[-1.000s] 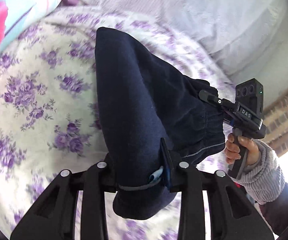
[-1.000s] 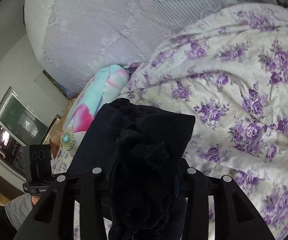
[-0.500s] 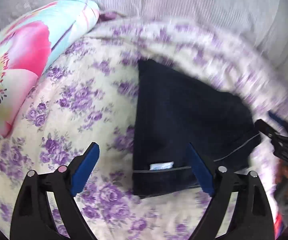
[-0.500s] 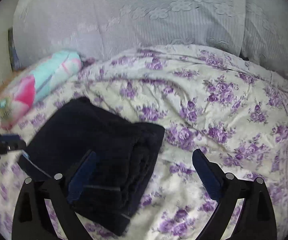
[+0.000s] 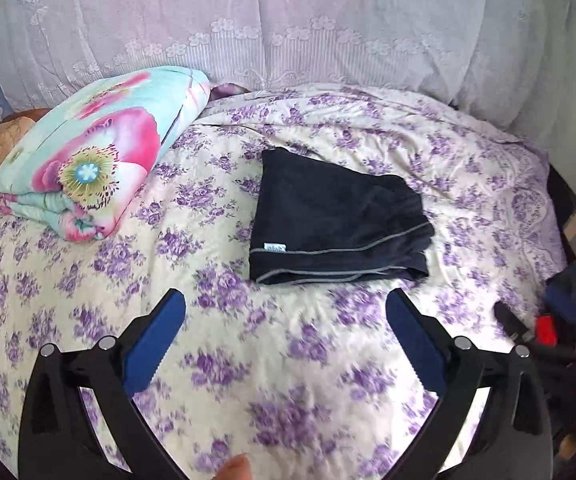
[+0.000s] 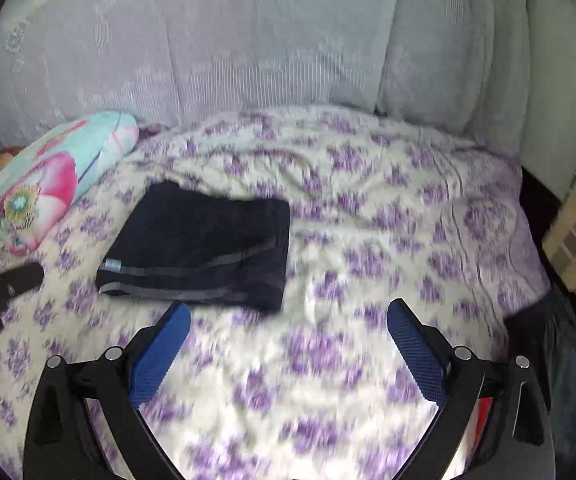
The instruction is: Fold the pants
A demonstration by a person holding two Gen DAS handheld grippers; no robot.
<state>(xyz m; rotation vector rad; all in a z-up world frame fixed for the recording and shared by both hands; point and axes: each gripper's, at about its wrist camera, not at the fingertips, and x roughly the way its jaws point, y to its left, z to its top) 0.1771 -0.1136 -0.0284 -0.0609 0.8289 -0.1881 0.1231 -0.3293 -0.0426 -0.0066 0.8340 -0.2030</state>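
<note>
So it's a bed [image 5: 328,360] with a purple-flower cover and a lacy white curtain [image 5: 288,20] behind it. The dark navy pants [image 5: 328,216] are lying folded flat around the middle, with a bright flowery quilt bundle [image 5: 96,164] off at 9 o'clock from them. The left tool [image 5: 286,344] is still spreading its jaws, the right tool [image 6: 288,350] is wide apart, both with nothing in them, hanging at 6 o'clock of the pants.

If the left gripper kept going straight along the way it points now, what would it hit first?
Most likely the purple-flowered cream bedspread, just short of the folded dark navy pants. The open left gripper holds nothing; depth is uncertain.
</note>
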